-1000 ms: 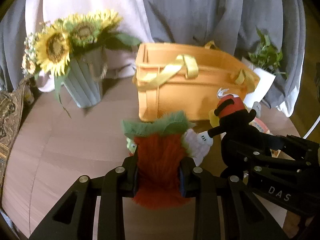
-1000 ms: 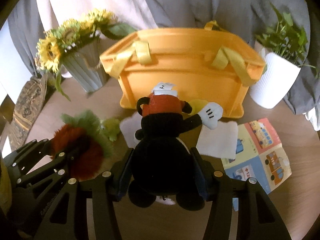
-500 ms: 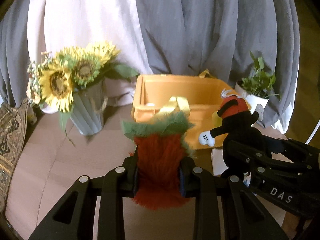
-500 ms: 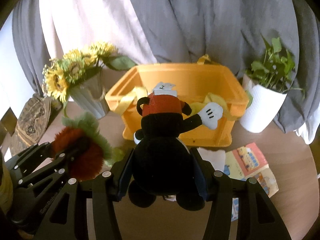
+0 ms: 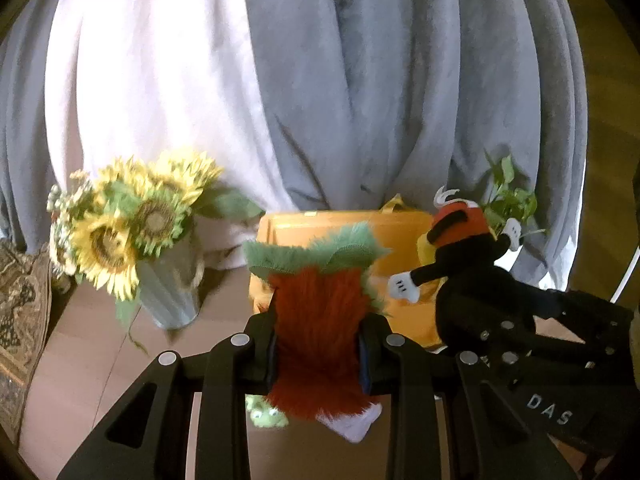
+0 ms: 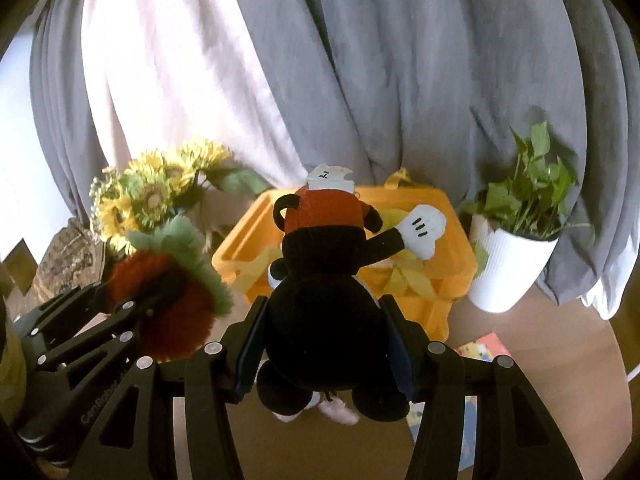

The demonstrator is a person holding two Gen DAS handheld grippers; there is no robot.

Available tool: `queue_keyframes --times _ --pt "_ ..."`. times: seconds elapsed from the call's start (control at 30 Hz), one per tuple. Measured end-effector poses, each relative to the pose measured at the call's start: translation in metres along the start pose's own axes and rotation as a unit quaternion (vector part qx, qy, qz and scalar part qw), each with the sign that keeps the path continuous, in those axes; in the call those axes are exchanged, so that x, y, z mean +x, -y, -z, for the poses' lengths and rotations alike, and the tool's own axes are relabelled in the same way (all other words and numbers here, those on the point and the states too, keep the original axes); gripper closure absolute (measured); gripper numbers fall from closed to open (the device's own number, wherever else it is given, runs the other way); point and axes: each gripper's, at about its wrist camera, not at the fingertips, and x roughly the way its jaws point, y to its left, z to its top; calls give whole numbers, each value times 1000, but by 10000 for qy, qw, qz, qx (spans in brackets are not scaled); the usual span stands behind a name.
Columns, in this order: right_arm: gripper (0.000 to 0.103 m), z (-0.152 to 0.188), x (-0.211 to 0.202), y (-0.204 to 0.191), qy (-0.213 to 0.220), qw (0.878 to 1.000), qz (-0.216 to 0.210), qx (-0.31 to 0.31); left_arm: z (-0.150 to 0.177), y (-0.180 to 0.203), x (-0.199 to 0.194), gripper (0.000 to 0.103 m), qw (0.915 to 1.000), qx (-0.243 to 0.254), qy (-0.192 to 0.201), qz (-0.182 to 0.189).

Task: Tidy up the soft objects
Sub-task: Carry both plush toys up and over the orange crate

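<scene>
My left gripper is shut on a furry red plush with a green fringe; it also shows at the left of the right wrist view. My right gripper is shut on a black mouse plush with red shorts and white gloves, seen at the right in the left wrist view. Both toys are held up in the air in front of the orange storage bin, which has yellow strap handles. A small green frog toy and a white cloth lie on the table below the left gripper.
A sunflower bouquet in a grey vase stands left of the bin. A white pot with a green plant stands right of it. A picture book lies on the wooden table. Grey and white curtains hang behind.
Both grippers have lifted with their toys and tilted up, so the bin now sits lower and further off and more curtain shows. Both grips are unchanged.
</scene>
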Motion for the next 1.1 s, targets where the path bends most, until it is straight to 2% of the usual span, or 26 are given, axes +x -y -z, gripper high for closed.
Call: queue_keyframes --times 0.67,1.1 --pt "47 -60 11 17 503 9986 12 129 -65 12 26 73 9984 201 526 -38" --pt "47 -87 50 35 427 9989 73 163 -82 15 76 73 9989 314 343 -58"
